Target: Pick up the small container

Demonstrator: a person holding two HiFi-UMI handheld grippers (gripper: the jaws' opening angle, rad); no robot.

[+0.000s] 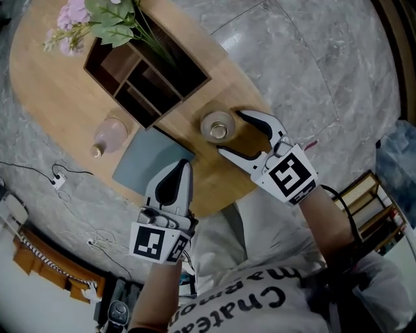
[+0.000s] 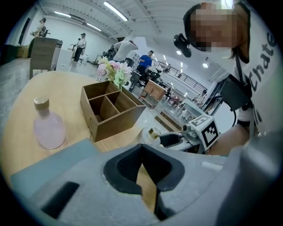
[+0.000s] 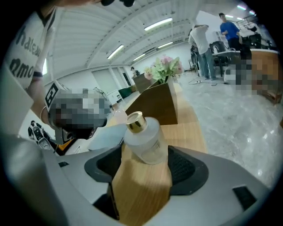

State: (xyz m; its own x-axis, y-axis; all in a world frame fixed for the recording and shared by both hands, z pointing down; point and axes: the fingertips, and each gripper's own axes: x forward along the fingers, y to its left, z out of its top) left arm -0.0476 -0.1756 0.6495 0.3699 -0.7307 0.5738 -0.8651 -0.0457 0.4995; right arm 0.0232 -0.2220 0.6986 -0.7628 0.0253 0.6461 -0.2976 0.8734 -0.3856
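Observation:
The small container point(image 1: 217, 126) is a frosted glass bottle with a gold cap, standing upright on the oval wooden table point(image 1: 45, 78) near its front edge. My right gripper point(image 1: 229, 133) is open, one jaw on each side of the container, and its pads do not press on it. In the right gripper view the container point(image 3: 143, 137) stands just at the tips of the right gripper point(image 3: 143, 161). My left gripper point(image 1: 186, 164) is shut and empty, hanging over the table's near edge beside the grey-blue mat point(image 1: 149, 162). In the left gripper view its tips point(image 2: 141, 148) meet, with the container point(image 2: 154, 132) off to the right.
A dark wooden organizer box point(image 1: 146, 75) with pink flowers point(image 1: 71, 16) stands behind the container. A round pink bottle point(image 1: 109, 135) sits to the left of the mat. The table edge runs close under both grippers. Cables point(image 1: 62, 175) lie on the marble floor.

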